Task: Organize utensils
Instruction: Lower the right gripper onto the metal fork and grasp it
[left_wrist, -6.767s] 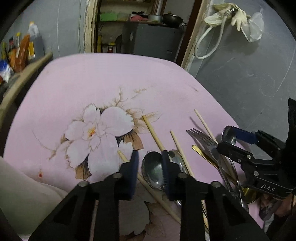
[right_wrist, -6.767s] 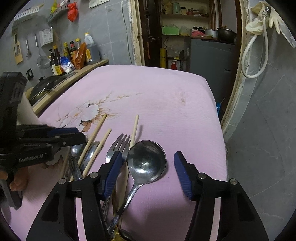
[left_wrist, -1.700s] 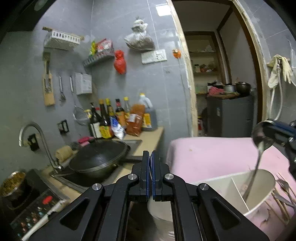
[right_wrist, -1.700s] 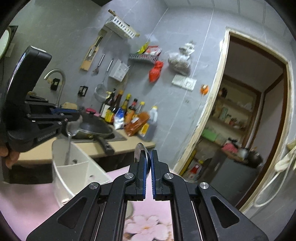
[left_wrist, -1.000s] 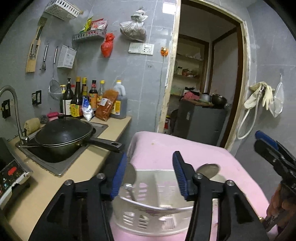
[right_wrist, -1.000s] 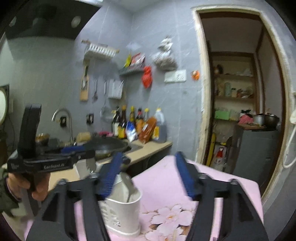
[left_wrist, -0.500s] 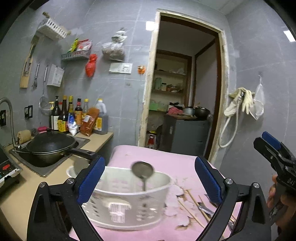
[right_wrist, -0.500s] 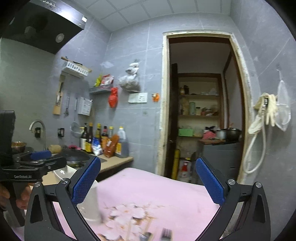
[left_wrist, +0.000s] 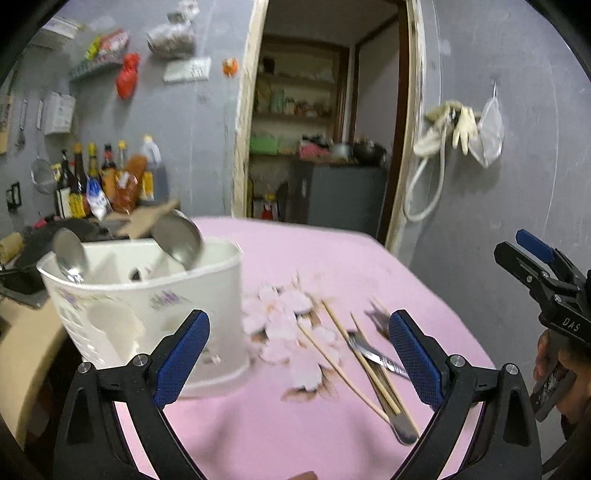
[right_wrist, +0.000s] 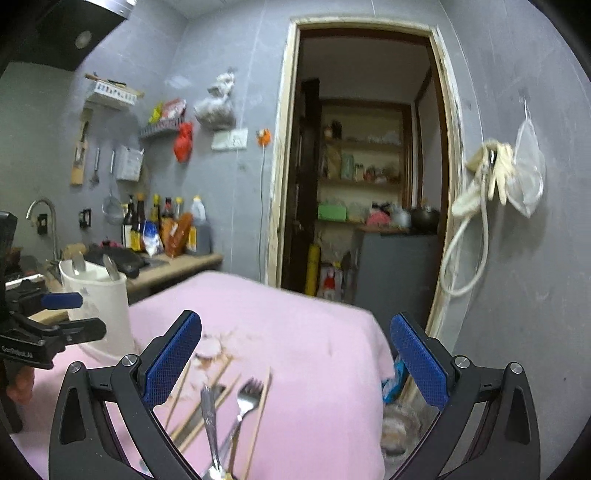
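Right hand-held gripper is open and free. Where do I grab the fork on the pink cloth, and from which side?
Grip the fork at mid-handle, below the tines, coming straight down with the right hand-held gripper, jaws closing across its width. It lies flat, tines pointing away, with chopsticks close alongside, so a narrow pinch from above probably avoids catching them.

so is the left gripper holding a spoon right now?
No. The left gripper is wide open and empty; both spoons stand in the white caddy.

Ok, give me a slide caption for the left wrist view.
Open left gripper above the pink tablecloth: two spoons in the white utensil holder, chopsticks and forks left.
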